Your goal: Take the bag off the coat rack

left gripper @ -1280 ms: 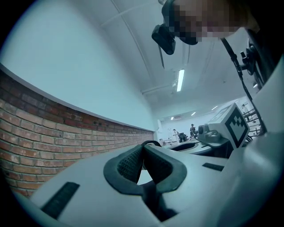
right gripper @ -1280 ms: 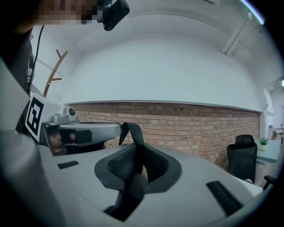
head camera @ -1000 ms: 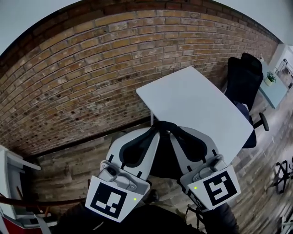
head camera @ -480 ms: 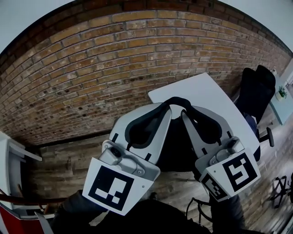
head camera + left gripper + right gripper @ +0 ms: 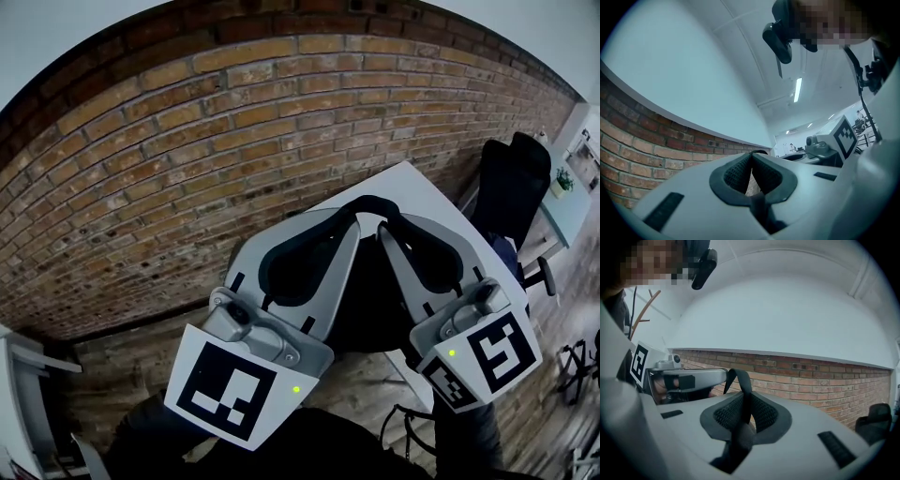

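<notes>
In the head view my two grippers are held side by side, tips almost meeting in front of the brick wall. A black bag strap (image 5: pixel 367 204) arches between the tips, and the dark bag body (image 5: pixel 366 305) hangs under and between them. My left gripper (image 5: pixel 351 219) is shut on one end of the strap (image 5: pixel 759 206). My right gripper (image 5: pixel 384 225) is shut on the other end, which loops up from its pads (image 5: pixel 740 380). The wooden coat rack (image 5: pixel 644 310) shows only in the right gripper view, off to the left, apart from the bag.
The brick wall (image 5: pixel 187 141) is close ahead. A white table (image 5: pixel 427 192) stands behind the gripper tips, with a black office chair (image 5: pixel 511 183) at its right. A white cabinet (image 5: pixel 19 394) sits at the lower left on the wood floor.
Both grippers have moved together up and toward the wall with the strap held between them. They now cover most of the white table.
</notes>
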A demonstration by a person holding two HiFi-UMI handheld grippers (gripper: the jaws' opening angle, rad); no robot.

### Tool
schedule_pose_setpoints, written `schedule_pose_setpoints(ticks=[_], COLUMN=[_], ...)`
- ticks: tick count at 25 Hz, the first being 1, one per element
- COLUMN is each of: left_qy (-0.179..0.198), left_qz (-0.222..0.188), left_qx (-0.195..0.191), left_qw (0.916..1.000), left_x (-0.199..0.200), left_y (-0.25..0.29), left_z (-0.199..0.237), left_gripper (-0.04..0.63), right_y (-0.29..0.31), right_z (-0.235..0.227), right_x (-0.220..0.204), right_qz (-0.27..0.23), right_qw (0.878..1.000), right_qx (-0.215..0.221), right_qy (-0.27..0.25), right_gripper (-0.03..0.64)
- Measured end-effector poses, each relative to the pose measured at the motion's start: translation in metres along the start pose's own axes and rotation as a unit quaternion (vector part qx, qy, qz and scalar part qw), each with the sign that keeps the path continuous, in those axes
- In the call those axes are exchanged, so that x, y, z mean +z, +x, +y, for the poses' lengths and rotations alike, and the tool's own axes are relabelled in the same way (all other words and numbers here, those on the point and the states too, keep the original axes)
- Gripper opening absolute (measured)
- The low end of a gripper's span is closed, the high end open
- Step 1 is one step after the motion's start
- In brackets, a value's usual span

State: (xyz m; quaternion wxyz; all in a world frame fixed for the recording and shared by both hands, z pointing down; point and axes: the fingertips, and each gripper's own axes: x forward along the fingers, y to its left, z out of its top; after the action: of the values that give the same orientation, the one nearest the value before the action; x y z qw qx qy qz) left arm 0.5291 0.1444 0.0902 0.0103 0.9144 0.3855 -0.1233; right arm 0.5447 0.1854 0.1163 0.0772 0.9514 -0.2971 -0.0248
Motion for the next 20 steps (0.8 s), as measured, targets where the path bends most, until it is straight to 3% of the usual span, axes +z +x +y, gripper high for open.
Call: schedule_pose_setpoints(ticks=[10, 20], left_qy=[-0.021, -0.023], left_qz=[-0.032, -0.028], left_qx=[-0.062, -0.042], left_qw=[0.9974, 0.9984], left_x=[0.015, -0.001], left_y=[0.070, 0.155], left_z=[0.019, 0.032], left_gripper=[0.020, 0.020], right_y=[0.028, 0.069], right_z=[-0.069, -0.158], right_x=[0.025, 0.021], right_qz=[-0.003, -0.007], right_qw=[0.998, 0.997], right_qx=[-0.052, -0.012], right_qy=[-0.046, -0.080], right_gripper=[0.044, 0.044])
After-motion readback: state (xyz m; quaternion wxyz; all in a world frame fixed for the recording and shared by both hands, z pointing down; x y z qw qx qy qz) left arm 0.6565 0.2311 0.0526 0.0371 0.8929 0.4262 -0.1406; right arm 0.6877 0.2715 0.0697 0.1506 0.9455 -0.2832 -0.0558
